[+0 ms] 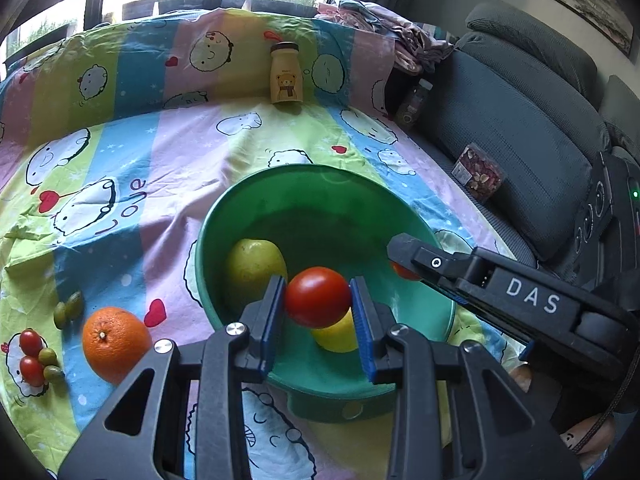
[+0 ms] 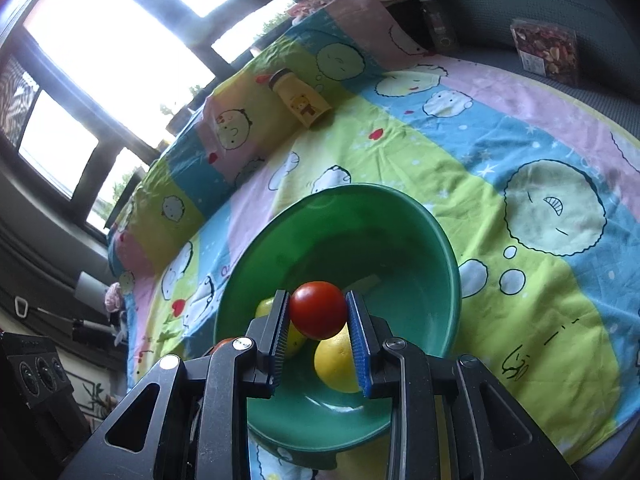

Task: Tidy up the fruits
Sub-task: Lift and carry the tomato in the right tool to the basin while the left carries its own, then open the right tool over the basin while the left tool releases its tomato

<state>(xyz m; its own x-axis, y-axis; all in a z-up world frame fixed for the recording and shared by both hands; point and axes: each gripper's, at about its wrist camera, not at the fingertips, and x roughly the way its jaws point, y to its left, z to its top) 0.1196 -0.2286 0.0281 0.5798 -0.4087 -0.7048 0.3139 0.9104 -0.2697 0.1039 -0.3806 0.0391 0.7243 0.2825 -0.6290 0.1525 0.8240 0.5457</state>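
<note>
My left gripper (image 1: 318,298) is shut on a red tomato (image 1: 317,297) and holds it above the green bowl (image 1: 248,208). My right gripper (image 2: 318,310) is shut on another red tomato (image 2: 318,310), also above the bowl (image 2: 432,240). The right gripper also shows in the left wrist view (image 1: 404,264), reaching over the bowl from the right. In the bowl lie a green-yellow apple (image 1: 254,266) and a yellow lemon (image 1: 336,336), which also shows in the right wrist view (image 2: 336,364). An orange (image 1: 114,344) sits on the cloth left of the bowl.
Small cherry tomatoes (image 1: 31,354) and green olives or grapes (image 1: 68,309) lie at the far left on the patterned cloth. A yellow bear bottle (image 1: 285,74) stands at the back. A grey sofa (image 1: 520,120) with a snack box (image 1: 480,174) is on the right.
</note>
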